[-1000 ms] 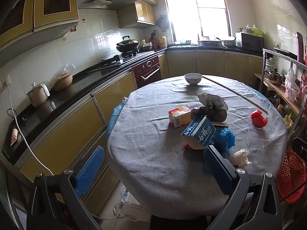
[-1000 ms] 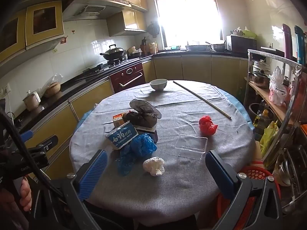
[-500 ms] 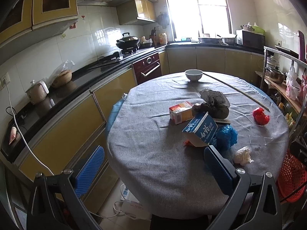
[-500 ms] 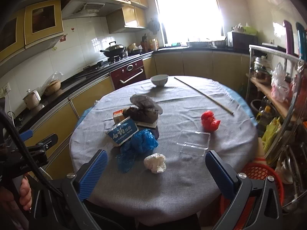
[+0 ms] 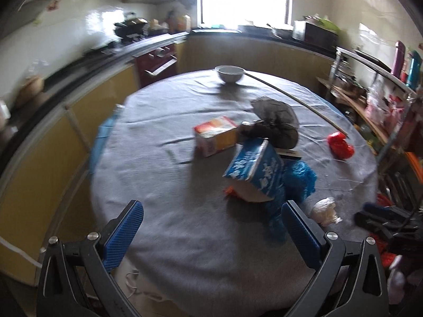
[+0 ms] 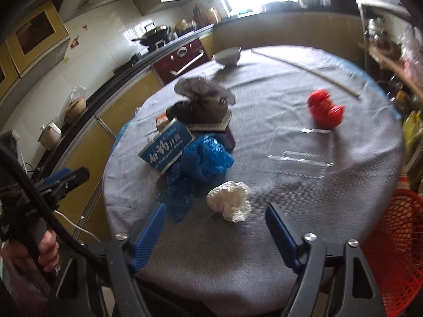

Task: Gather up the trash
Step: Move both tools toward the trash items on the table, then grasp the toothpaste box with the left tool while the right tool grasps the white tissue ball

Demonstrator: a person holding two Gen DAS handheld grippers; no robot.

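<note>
Trash lies on a round grey table (image 5: 164, 227): a blue carton (image 5: 255, 170), an orange box (image 5: 215, 134), a dark bag (image 5: 272, 121), a blue plastic bag (image 6: 206, 158), a crumpled white tissue (image 6: 230, 200), a red bag (image 6: 323, 108) and a clear plastic tray (image 6: 301, 163). My left gripper (image 5: 211, 227) is open and empty over the table's near edge, in front of the blue carton. My right gripper (image 6: 215, 227) is open and empty, with the white tissue just ahead between its fingers.
A red mesh basket (image 6: 396, 251) stands on the floor at the table's right. A white bowl (image 5: 229, 73) and a long stick (image 6: 304, 70) lie at the table's far side. Kitchen counters run along the left and back, and a shelf rack (image 5: 375, 100) stands at the right.
Both grippers have moved forward and down toward the table. The right one has closed in on the white tissue and tilted; its jaws look narrower. The left one has swung right.
</note>
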